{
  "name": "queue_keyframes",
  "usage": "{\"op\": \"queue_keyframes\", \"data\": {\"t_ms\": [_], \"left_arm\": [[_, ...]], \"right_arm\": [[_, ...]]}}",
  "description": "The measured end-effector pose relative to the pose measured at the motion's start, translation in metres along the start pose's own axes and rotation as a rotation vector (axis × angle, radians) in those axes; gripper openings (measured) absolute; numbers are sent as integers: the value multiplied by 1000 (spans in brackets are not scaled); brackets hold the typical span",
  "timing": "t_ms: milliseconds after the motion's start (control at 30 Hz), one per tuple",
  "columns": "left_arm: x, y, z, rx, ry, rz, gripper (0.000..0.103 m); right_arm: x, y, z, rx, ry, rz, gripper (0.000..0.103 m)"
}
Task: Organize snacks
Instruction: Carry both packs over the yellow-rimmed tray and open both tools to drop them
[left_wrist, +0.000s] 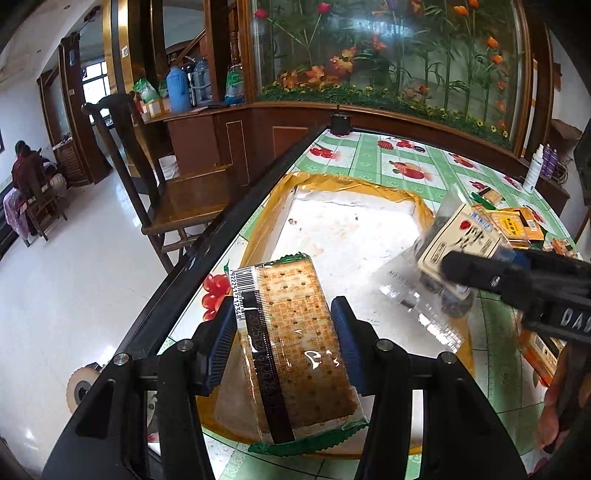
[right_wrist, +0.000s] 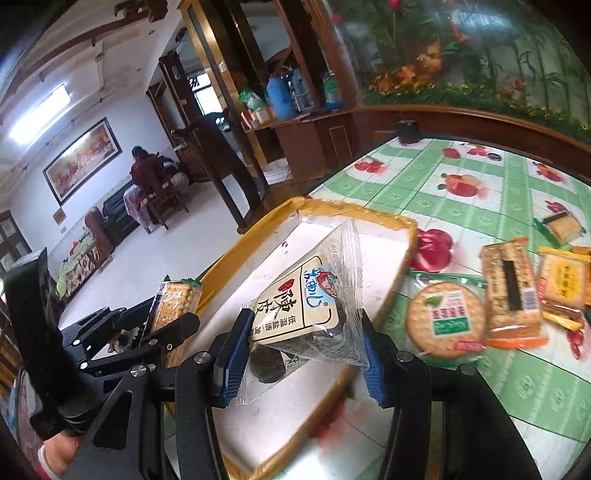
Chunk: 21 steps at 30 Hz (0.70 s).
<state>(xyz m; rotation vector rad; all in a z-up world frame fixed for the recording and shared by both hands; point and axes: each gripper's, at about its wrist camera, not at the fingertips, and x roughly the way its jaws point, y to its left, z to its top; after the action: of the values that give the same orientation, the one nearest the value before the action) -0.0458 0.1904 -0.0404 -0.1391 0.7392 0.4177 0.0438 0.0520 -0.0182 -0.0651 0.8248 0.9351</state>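
Left gripper (left_wrist: 284, 339) clamps a cracker pack (left_wrist: 295, 343) between its blue pads (left_wrist: 221, 343), pack held lengthwise over the near end of the tray (left_wrist: 354, 184). Pack is clear wrap with green crimped ends, barcode on the far left corner, dark date strip down the middle.

Right gripper (right_wrist: 301, 354) clamps a clear plum bag (right_wrist: 306, 306) with a cream label and dark fruit inside; pads press both sides of the bag's lower part. Bag hangs over the tray's white floor, label tilted. In the left wrist view the same bag (left_wrist: 454, 240) is blurred, over the tray's right side.

Tray is gold-rimmed with a white bottom, sits on the table (right_wrist: 461, 177) with its green checked fruit-print cloth, near the table's left edge.

Right of the tray, on the cloth: round cracker pack (right_wrist: 445, 319) just beside the tray rim, square cracker pack (right_wrist: 511, 291) next to it, yellow-orange pack (right_wrist: 563, 288) further right, small sandwich cracker (right_wrist: 561, 225) further back. A wooden chair (left_wrist: 173, 192) stands left of the table.
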Motion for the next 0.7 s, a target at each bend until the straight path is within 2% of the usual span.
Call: {"op": "queue_keyframes", "data": {"t_ms": [333,600,667,700], "left_arm": [[17,1,-4,-8,49,-10,51],[20,6,-6,-28,70,-11,52],[20,6,-7,-26,70,-7,55],[18,6,-7,-27,65,-6,60]], "right_arm": [[34,3,-5,-30,77,-16,55],[40,7,-9,-61,103,-19,58],[40,8,-10,-68,108,-22,62],[38,8,-10,-70,104,-26,65]]}}
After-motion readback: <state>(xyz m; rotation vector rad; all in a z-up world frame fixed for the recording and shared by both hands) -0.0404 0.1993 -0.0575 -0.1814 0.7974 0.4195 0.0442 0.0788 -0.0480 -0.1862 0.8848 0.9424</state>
